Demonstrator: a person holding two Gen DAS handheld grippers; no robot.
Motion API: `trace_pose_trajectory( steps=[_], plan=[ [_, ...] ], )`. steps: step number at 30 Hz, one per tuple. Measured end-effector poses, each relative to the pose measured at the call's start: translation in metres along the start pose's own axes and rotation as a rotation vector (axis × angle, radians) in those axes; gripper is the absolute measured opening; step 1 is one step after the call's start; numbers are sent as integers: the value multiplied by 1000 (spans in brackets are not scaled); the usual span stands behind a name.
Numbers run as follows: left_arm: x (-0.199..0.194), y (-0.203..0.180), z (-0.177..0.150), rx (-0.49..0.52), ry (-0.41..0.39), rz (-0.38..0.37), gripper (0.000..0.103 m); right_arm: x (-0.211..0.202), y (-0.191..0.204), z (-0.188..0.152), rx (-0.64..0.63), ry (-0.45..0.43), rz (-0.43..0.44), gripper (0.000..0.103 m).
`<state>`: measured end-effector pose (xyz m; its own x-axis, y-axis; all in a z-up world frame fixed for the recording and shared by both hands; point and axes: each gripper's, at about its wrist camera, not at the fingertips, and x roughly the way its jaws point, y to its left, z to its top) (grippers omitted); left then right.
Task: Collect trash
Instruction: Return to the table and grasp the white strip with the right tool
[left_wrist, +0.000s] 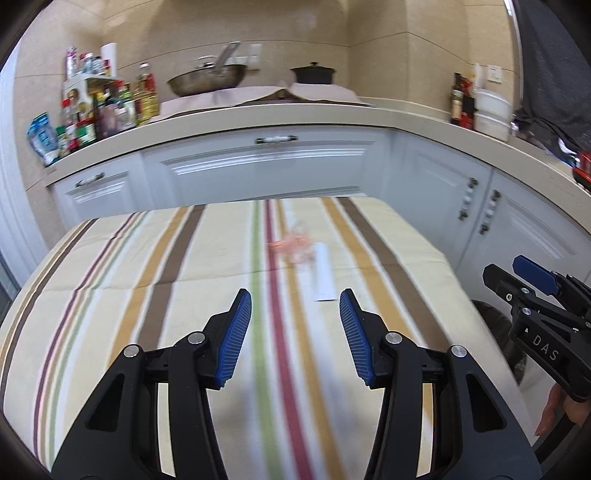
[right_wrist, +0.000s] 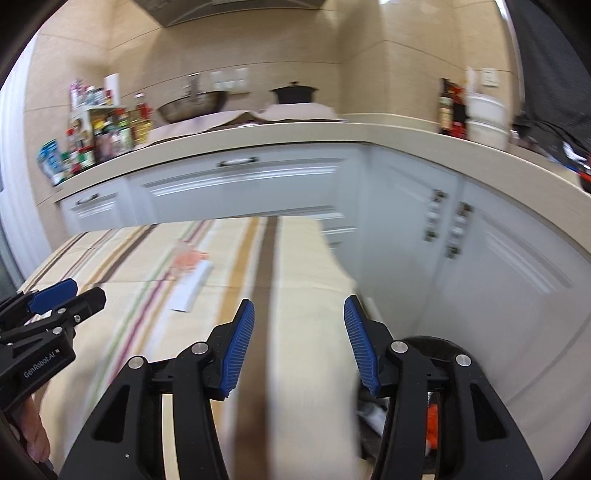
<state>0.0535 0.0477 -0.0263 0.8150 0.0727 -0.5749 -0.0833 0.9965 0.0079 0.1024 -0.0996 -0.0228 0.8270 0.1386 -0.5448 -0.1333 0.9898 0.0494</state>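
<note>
On the striped bench (left_wrist: 110, 258), a white paper strip (left_wrist: 324, 275) and crumpled pink wrapper (left_wrist: 295, 245) lie just ahead of the left gripper (left_wrist: 295, 306), wide open and empty, apparently lined up for pickup. The right gripper (right_wrist: 299, 314), equally open and empty, hovers near the bin (right_wrist: 436, 345).

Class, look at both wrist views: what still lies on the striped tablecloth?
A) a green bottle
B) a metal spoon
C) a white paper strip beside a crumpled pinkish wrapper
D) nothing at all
C: the white paper strip lies beside the crumpled pinkish wrapper on the striped tablecloth.
</note>
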Motion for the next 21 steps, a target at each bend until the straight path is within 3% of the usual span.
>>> trace_pose_trajectory(
  steps=[11,21],
  plan=[
    [14,75,-9,-87,31,125,49,55,77,12,-68,69,100,50],
    [31,101,-10,-127,60,132,50,97,99,17,-77,188,105,50]
  ],
)
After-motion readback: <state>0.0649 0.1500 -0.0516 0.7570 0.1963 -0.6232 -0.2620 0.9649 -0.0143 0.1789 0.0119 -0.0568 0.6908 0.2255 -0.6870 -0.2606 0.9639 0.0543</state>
